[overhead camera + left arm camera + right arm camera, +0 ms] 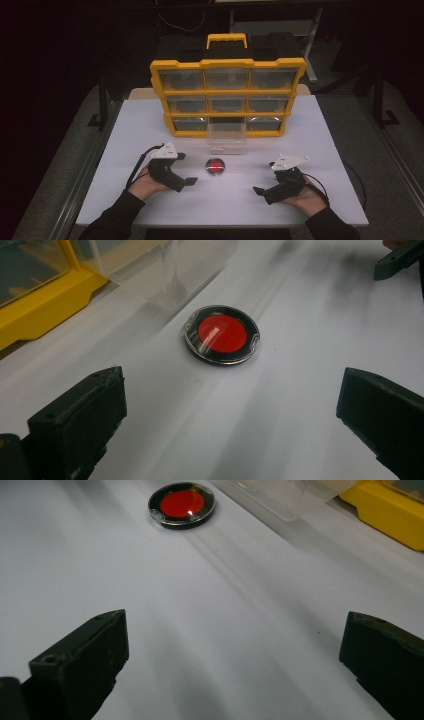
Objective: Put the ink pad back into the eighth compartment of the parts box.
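High view: the round red-centred case (216, 167) lay flat on the white surface (310, 150), just in front of the clear drawer (226, 136) pulled out of the yellow organiser (227, 97).
Left gripper (186, 182): near the case on its left side, jaws spread wide, nothing held.
Right gripper (261, 190): farther from the case on its right side, jaws likewise wide apart and empty.
Grip risk: the case was thin and flat with a glossy lid, so jaws closing across its rim could have slipped and skidded it away.
Collision risk: both grippers pointed inward at the case; converging together, they might have knocked each other.
Drawer risk: a push forward could have driven the case against the drawer front.
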Motion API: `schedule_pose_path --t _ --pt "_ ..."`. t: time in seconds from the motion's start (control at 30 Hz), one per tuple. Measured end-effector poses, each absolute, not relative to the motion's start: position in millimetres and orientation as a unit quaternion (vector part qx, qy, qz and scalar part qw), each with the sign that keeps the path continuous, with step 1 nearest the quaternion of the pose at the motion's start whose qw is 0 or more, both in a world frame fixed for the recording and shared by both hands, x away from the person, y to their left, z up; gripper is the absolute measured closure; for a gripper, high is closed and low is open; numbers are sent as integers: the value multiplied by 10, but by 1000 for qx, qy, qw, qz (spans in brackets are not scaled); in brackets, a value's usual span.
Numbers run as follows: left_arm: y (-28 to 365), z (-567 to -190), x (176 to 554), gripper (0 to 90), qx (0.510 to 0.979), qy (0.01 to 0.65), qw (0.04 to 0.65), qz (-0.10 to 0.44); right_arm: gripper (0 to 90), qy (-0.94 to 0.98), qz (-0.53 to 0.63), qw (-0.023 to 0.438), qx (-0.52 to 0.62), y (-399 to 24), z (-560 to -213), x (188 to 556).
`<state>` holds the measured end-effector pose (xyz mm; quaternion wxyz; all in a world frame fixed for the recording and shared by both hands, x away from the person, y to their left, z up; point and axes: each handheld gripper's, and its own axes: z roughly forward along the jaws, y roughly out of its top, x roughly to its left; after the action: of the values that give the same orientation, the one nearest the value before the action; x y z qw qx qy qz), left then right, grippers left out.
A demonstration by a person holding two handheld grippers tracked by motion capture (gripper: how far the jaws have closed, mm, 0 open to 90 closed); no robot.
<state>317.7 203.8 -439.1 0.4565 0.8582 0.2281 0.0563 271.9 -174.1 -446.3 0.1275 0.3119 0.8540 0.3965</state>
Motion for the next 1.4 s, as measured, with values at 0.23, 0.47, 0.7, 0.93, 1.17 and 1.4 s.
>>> schedule_pose_path --t 0.23,0.47,0.7,0.93,1.17,1.4 --pt "1999 -4390 3201 0 859 225 456 55 0 854 396 129 312 -1739 -4462 2719" --pt "1969 -4394 3231 0 860 224 456 52 0 854 396 129 311 -1740 -4459 2719" --pt "1948 -4405 3259 0 859 228 456 48 0 854 396 130 310 -1738 -4458 2714" --pt "1912 -4394 3283 0 859 227 456 49 0 855 395 129 310 -1734 -4463 2717" --pt "1867 -4393 3311 0 860 226 454 50 0 855 396 130 310 -1736 -4461 2719" --pt "1817 -4398 3339 0 861 225 453 51 0 854 397 129 310 -1739 -4459 2718"
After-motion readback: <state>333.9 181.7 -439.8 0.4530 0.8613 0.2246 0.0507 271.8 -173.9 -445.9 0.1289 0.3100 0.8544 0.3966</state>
